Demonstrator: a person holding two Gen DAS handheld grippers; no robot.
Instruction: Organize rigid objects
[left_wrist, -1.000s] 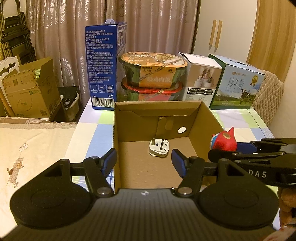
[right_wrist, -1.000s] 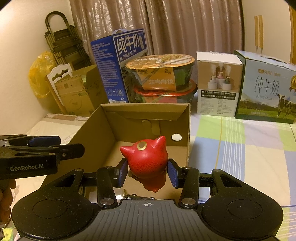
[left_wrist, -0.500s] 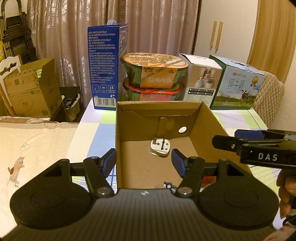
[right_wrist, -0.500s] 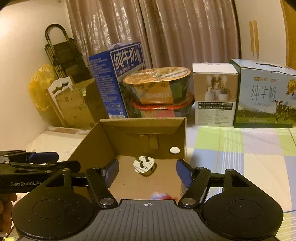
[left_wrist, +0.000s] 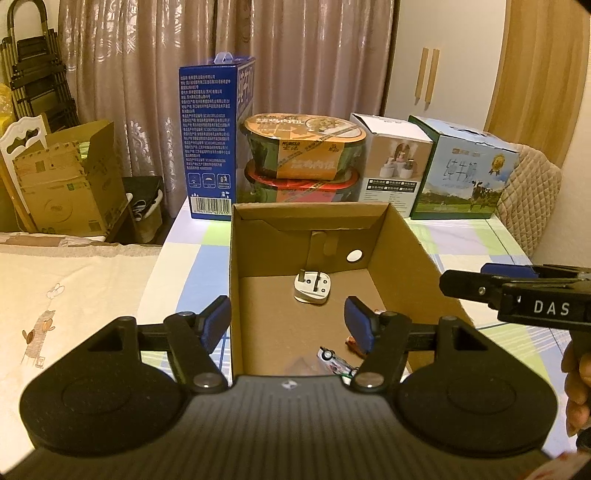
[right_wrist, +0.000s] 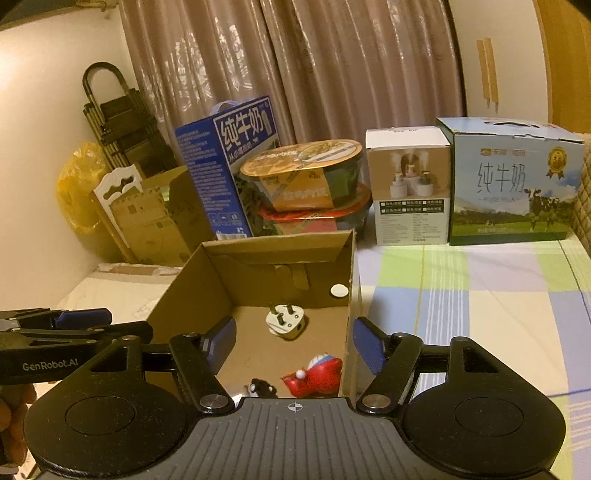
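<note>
An open cardboard box (left_wrist: 406, 236) (right_wrist: 192, 273) stands on the checked tablecloth. Inside lie a white wall plug (left_wrist: 311, 290) (right_wrist: 285, 319), a red toy figure (right_wrist: 316, 376) near the front right corner, and a small toy car (left_wrist: 334, 363) (right_wrist: 260, 387). My left gripper (left_wrist: 288, 325) is open and empty, above the box's near edge. My right gripper (right_wrist: 293, 345) is open and empty, above the box's near right corner; it also shows at the right of the left wrist view (left_wrist: 517, 291).
Behind the box stand a tall blue milk carton (left_wrist: 218, 140), two stacked noodle bowls (left_wrist: 304, 158), a white product box (left_wrist: 395, 162) and a green-blue milk case (left_wrist: 469, 170). A cream cloth (left_wrist: 66, 295) lies at left. Cardboard cartons (left_wrist: 62, 181) sit beyond it.
My right gripper opened and let go of the red toy, which now lies in the box. The gripper then drew back and up. My left gripper stayed open and nearly still.
</note>
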